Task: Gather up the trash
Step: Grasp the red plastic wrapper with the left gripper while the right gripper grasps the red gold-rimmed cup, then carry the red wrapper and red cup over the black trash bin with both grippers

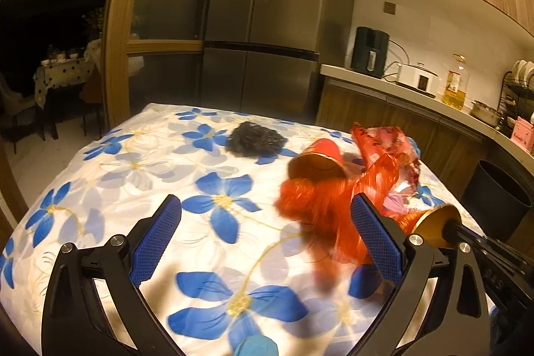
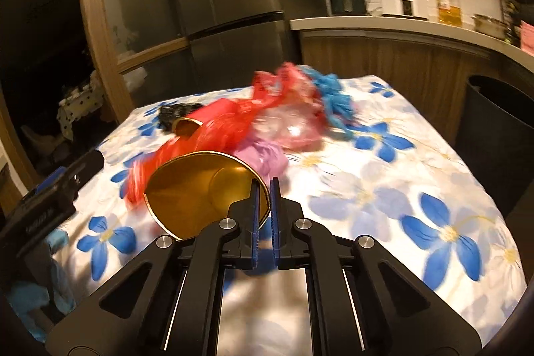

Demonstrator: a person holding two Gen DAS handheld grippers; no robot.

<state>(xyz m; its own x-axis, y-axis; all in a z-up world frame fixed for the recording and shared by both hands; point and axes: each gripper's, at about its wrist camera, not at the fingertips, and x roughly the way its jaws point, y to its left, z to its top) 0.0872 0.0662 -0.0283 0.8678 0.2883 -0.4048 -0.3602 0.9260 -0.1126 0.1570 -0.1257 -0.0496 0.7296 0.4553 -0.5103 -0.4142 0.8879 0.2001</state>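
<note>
A pile of trash lies on the flowered tablecloth (image 1: 133,169): red ribbon (image 1: 320,206), a red paper cup with gold inside (image 1: 317,162), pink plastic wrap (image 2: 293,125), a purple scrap (image 2: 263,155), blue shreds (image 2: 333,99) and a black crumpled lump (image 1: 255,139). My right gripper (image 2: 263,189) is shut on the rim of a second gold-lined cup (image 2: 203,192), held above the cloth; this cup also shows in the left wrist view (image 1: 437,222). My left gripper (image 1: 267,229) is open and empty, just left of the ribbon.
A black trash bin (image 2: 494,122) stands on the floor right of the table, also in the left wrist view (image 1: 494,199). A kitchen counter (image 1: 400,89) with appliances runs behind it. A fridge (image 1: 267,22) stands beyond the table.
</note>
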